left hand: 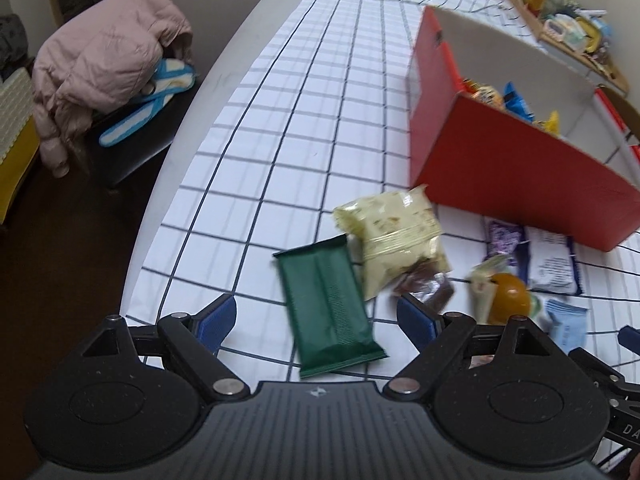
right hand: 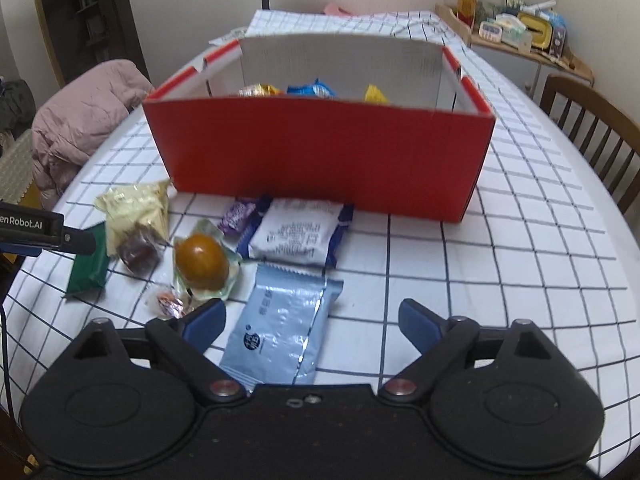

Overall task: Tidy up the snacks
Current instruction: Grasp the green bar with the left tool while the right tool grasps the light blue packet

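A dark green snack bar (left hand: 328,304) lies on the checked cloth between the blue pads of my open left gripper (left hand: 316,316), untouched. Beside it lie a pale yellow packet (left hand: 396,236), a brown sweet (left hand: 428,286) and an orange-brown egg in clear wrap (left hand: 508,294). My right gripper (right hand: 312,320) is open over a light blue packet (right hand: 280,328), its pads apart from it. The egg (right hand: 200,260), a white and navy packet (right hand: 296,236), a purple sweet (right hand: 238,216) and a small wrapped candy (right hand: 166,302) lie near. The red box (right hand: 320,156) holds several snacks.
The table's left edge (left hand: 160,184) drops to a stool with a pink jacket (left hand: 104,64). A wooden chair (right hand: 592,128) stands at the right. A shelf of clutter (right hand: 516,28) sits behind the table. The left gripper's body (right hand: 40,232) shows at the left of the right wrist view.
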`<state>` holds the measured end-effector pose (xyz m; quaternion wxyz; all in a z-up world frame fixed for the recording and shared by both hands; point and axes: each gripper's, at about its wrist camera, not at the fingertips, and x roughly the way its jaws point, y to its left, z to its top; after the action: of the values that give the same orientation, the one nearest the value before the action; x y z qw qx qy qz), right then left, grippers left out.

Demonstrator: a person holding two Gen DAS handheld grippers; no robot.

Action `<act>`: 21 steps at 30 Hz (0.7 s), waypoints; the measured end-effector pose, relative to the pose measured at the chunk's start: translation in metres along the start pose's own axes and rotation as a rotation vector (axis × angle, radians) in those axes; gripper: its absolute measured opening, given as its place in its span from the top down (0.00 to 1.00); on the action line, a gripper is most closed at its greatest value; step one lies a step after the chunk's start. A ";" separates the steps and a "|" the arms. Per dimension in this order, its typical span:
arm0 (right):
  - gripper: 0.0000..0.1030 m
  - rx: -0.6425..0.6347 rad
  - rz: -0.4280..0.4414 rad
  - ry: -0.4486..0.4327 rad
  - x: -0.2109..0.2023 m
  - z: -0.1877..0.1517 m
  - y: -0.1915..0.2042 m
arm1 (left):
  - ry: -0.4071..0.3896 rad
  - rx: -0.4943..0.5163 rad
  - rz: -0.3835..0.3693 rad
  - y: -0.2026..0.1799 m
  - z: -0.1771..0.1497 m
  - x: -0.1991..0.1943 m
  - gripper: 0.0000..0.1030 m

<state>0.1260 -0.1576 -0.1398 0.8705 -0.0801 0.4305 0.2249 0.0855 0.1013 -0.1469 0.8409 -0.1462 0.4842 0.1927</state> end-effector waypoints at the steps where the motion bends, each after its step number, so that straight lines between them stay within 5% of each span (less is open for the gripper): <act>1: 0.13 0.003 0.001 0.007 0.002 0.000 0.000 | 0.008 -0.008 0.003 0.001 0.000 0.003 0.15; 21: 0.29 -0.028 -0.017 0.081 0.029 0.006 0.016 | 0.020 0.001 0.055 -0.003 0.004 0.030 0.21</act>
<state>0.1385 -0.1323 -0.1582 0.8531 -0.1047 0.4613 0.2202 0.1040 0.1058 -0.1705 0.8303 -0.1345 0.4967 0.2141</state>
